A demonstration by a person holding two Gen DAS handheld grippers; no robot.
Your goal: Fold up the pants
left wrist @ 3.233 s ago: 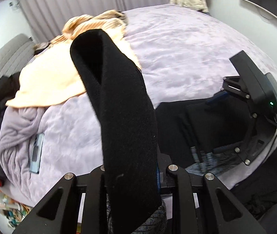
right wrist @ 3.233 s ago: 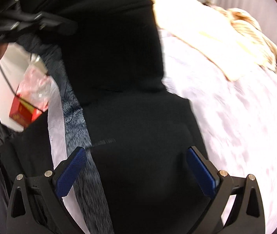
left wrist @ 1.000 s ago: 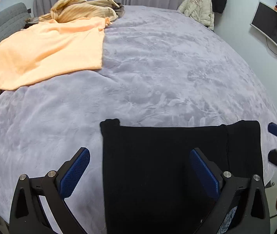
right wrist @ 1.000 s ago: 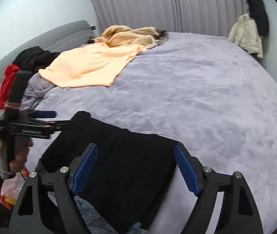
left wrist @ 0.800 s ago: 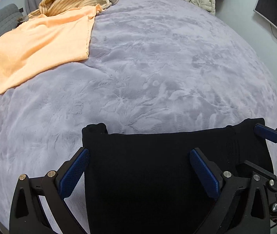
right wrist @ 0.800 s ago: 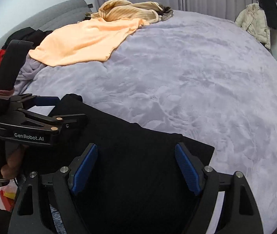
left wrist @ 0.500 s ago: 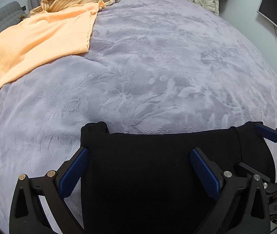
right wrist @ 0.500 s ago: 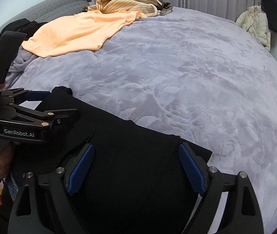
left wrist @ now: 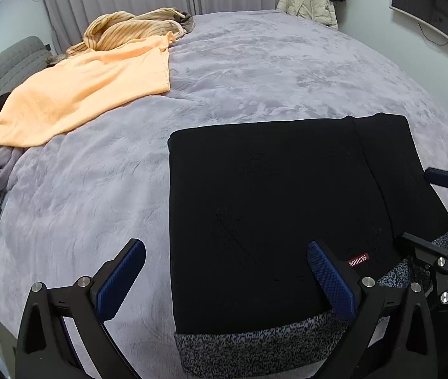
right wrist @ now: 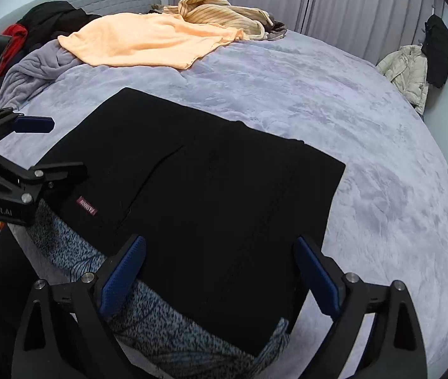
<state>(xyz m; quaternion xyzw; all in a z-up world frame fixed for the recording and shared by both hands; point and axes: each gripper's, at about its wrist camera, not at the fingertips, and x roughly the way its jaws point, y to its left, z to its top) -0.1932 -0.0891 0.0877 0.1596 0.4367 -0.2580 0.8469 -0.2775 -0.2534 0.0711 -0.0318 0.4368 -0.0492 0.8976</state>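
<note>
— Where are the pants?

— The black pants [left wrist: 265, 208] lie folded flat in a rectangle on the purple bed [left wrist: 255, 72], near its front edge, grey lining showing at the near side.

— And your grippers?

— My left gripper [left wrist: 224, 281] hovers low over the pants' near left part, fingers spread wide, holding nothing. My right gripper [right wrist: 221, 271] hovers over the near right part, fingers [right wrist: 123, 274] also spread, empty. An orange cloth [right wrist: 148, 44] lies well apart.
</note>
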